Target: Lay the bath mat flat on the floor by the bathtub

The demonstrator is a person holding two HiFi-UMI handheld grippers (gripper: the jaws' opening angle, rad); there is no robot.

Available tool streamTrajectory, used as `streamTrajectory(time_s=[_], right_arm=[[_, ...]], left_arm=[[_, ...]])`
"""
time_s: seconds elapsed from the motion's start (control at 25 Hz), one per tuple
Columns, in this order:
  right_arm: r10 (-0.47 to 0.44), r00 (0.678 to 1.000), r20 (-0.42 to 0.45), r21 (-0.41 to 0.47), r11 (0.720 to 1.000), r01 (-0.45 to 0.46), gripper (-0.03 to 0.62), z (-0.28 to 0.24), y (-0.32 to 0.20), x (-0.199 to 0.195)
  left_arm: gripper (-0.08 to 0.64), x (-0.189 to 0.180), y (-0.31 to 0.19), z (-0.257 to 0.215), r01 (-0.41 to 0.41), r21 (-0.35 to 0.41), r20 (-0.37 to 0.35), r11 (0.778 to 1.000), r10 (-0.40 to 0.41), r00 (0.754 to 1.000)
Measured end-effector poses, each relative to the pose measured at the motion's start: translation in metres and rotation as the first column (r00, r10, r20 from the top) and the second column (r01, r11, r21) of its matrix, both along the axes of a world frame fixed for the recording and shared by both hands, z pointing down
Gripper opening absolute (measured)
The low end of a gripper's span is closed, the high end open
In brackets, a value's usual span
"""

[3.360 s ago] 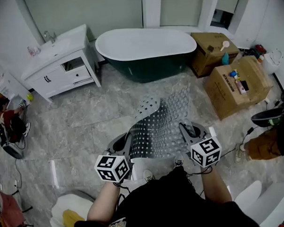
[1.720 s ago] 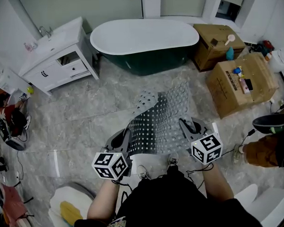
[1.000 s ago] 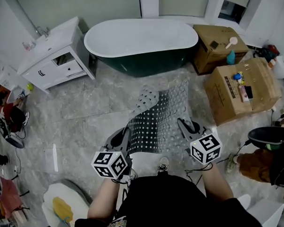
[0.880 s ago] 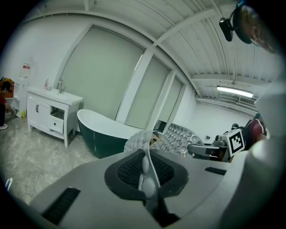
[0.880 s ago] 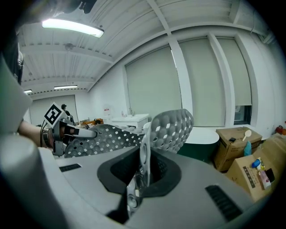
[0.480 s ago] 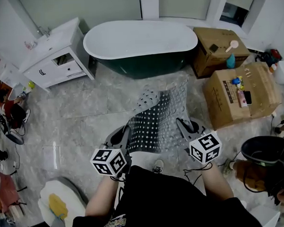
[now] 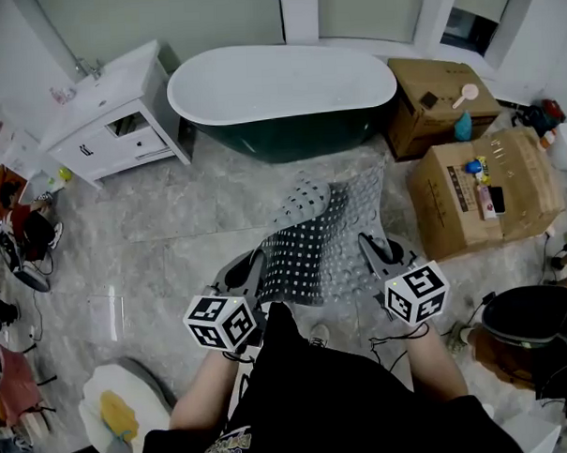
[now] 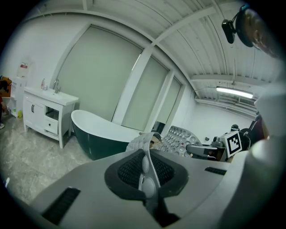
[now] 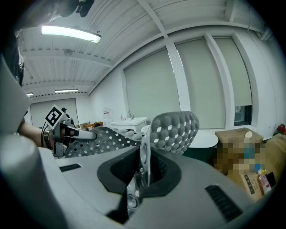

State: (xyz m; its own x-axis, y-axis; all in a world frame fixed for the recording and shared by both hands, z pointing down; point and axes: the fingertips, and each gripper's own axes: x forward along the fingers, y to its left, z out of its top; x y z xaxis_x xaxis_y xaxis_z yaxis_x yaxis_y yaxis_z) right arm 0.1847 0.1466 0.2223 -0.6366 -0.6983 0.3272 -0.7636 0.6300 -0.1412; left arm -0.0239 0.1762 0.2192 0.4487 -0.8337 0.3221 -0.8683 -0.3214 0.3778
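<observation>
A person holds the bath mat [image 7: 317,240] above the marble floor [image 7: 171,235], one near corner clamped in each of the left gripper [image 7: 255,269] and right gripper [image 7: 367,252], short of the bathtub [image 7: 282,85]. Cardboard boxes [image 7: 479,193] flank the tub's right end, a white vanity [image 7: 119,111] its left.

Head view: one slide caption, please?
Left claw and right claw hold a grey perforated bath mat near the green-sided bathtub.

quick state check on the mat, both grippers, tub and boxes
Mat: held up by both grippers, not flat, far left corner curled over.
Left gripper: shut on mat's edge.
Right gripper: shut on mat's edge.
Tub: empty.
Boxes: closed, small items on top.
</observation>
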Motion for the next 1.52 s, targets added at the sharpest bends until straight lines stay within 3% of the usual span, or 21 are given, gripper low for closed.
streamTrajectory(time_s=[0.44, 1.12, 1.52], right_arm=[[0.026, 0.999, -0.028, -0.018, 0.999, -0.026, 0.031, 0.014, -0.069, -0.024], [0.021, 0.999, -0.046, -0.047, 0.999, -0.024, 0.031, 0.035, -0.239, -0.103], [0.001, 0.998, -0.064, -0.035, 0.999, -0.003, 0.031, 0.038, -0.305, -0.148]], left_arm=[[0.028, -0.030, -0.073, 0.020, -0.013, -0.020, -0.039, 1.000, 0.012, 0.999], [0.028, -0.125, -0.236, 0.034, 0.036, -0.021, -0.032, 0.999, -0.037, 0.999], [0.028, -0.181, -0.298, 0.039, 0.095, -0.016, -0.039, 0.995, -0.096, 0.995]])
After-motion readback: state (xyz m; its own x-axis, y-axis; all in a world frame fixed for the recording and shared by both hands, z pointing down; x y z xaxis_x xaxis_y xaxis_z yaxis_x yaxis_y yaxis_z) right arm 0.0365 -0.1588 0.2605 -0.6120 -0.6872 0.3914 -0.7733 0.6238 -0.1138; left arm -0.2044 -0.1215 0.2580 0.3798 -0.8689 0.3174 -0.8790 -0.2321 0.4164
